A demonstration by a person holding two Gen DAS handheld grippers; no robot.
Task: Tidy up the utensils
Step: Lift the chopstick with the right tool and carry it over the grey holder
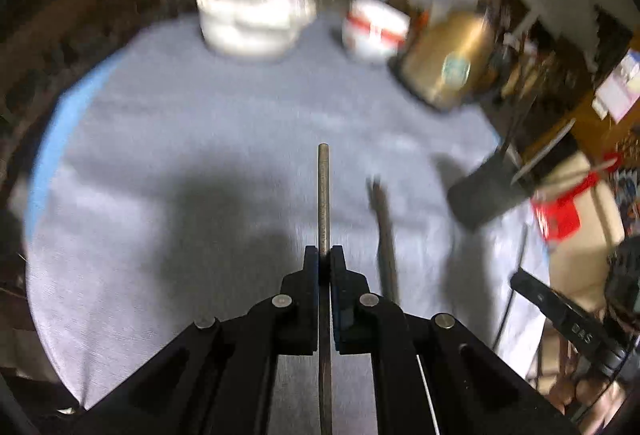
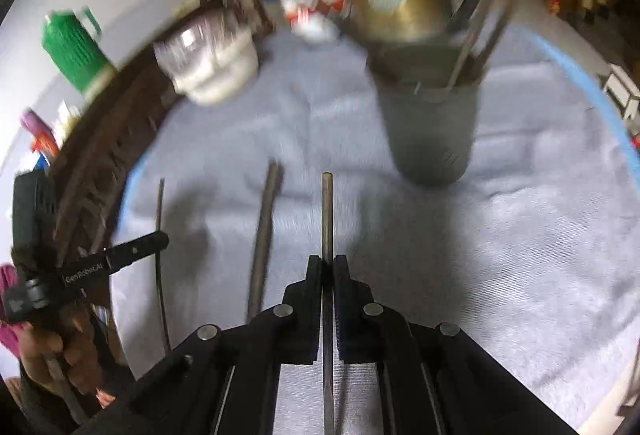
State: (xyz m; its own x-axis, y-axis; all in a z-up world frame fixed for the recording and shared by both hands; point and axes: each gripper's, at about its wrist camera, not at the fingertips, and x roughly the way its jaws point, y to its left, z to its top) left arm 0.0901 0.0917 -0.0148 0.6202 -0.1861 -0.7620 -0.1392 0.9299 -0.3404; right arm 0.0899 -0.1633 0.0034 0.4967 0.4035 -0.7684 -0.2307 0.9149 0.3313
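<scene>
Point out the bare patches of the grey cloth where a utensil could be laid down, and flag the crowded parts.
Free: the wide middle of the grey cloth, between the clear glass jar at the far edge and the left tongs; also the cloth right of the dark grey utensil cup. Crowded: the far edge, around the jar, the brass kettle and cup.

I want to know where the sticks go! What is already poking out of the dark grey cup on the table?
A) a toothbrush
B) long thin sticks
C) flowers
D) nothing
B: in the right wrist view, several long thin sticks lean out of the dark grey cup.
</scene>
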